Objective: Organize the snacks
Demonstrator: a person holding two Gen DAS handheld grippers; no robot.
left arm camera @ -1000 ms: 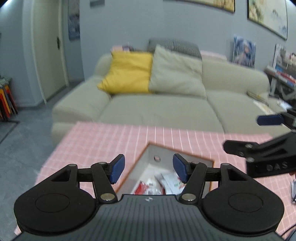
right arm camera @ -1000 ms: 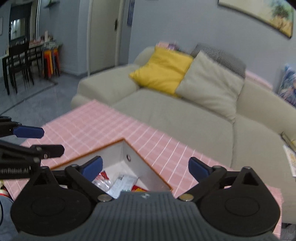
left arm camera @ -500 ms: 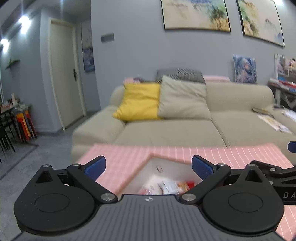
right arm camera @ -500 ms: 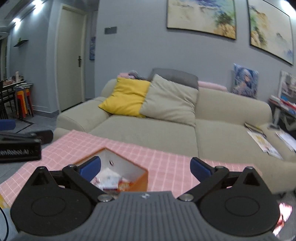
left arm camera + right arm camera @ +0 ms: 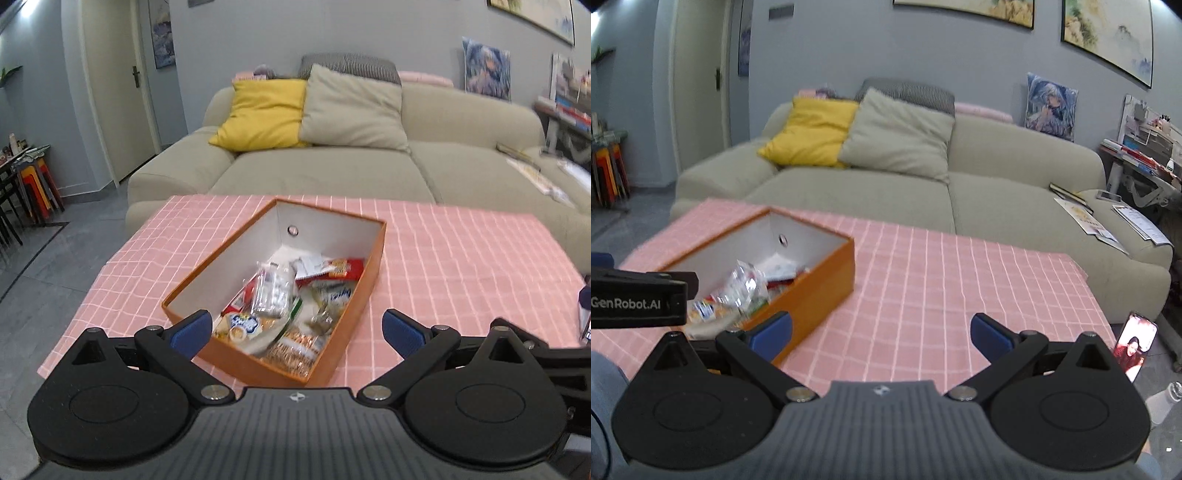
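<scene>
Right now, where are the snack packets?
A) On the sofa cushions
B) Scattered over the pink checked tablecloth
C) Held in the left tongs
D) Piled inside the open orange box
D: the snack packets lie heaped inside the open orange box on the pink checked tablecloth; the left tongs stand wide open and hold nothing.

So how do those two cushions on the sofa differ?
The yellow cushion is bright, the beige cushion is pale and close to the sofa's own colour. The beige cushion looks larger than the yellow one. The yellow cushion sits nearer the door side, the beige beside it and overlapping its edge. Both are roughly square and lean on the backrest.
</scene>
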